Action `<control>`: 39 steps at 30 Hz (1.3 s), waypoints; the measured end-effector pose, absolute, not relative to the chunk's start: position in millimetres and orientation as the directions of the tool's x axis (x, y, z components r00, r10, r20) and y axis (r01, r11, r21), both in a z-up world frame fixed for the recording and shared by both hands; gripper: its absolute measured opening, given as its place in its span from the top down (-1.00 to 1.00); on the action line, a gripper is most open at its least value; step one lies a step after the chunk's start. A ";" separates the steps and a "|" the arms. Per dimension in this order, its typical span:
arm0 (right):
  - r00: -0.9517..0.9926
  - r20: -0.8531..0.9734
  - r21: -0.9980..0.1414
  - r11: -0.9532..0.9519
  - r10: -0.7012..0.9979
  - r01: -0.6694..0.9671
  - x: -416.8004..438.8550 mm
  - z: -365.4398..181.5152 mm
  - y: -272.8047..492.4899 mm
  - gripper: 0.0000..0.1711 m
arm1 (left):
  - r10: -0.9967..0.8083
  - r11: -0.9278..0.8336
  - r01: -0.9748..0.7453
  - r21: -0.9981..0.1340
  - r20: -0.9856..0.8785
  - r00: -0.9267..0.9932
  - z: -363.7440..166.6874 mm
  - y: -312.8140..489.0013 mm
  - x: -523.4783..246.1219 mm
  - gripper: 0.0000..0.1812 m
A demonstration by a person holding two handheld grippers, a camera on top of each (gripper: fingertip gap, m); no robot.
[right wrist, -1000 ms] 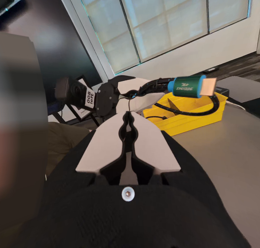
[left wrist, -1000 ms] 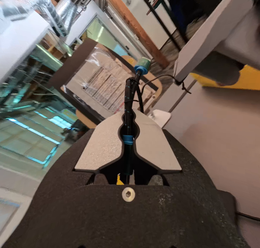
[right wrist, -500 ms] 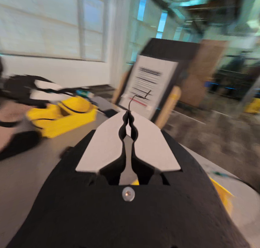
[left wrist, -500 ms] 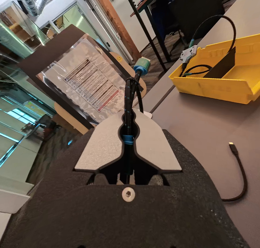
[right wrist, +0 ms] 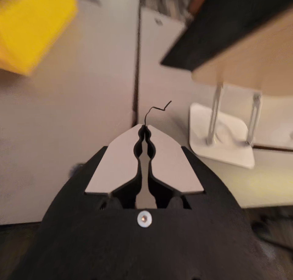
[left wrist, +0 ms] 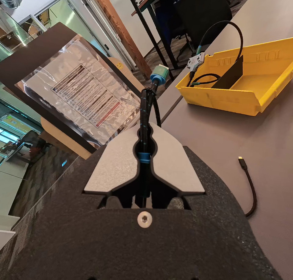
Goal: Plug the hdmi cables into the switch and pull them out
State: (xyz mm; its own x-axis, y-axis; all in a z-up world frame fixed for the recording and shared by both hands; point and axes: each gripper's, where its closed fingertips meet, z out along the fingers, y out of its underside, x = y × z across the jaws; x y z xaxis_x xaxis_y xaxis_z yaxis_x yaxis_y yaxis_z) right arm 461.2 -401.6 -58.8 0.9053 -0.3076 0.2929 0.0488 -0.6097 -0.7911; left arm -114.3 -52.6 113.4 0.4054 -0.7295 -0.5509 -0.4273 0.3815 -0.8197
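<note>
Sign [left wrist: 79, 96]: a big board with a shiny plastic page on it stands at the left, tipped over, past the table edge.
Left claw [left wrist: 145, 127]: its two grey fingers [left wrist: 115, 166] are pressed tight on a cable.
Cable [left wrist: 144, 129]: it is black with blue specks, folded into a bundle, and it sticks up out of the left claw.
Plug [left wrist: 159, 73]: it is green with a blue collar, sits on the top end of the cable and is up in the air, well apart from the switch.
Table [left wrist: 222, 145]: it is grey and flat.
Switch [left wrist: 195, 60]: a small white box that leans on the left rim of the bin, with a black cable looping up from its top and another going down into the bin.
Bin [left wrist: 222, 97]: it is yellow, sits on the table at the right and has a dark divider inside.
Small cable [left wrist: 249, 183]: thin and black, it lies alone on the table, near the right edge of the left view.
Right claw [right wrist: 145, 126]: its picture is blurry; the tips are pressed together on a thin black thread [right wrist: 154, 111] that curls up from them.
White stand [right wrist: 222, 137]: it sits on the table to the right of the right claw.
</note>
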 end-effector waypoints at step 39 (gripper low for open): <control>0.672 0.129 -0.982 0.190 0.729 -0.018 -54.2 126.7 -138.3 0.83 | -0.888 0.289 -0.213 -0.933 -0.345 0.304 103.6 -71.3 -87.4 0.97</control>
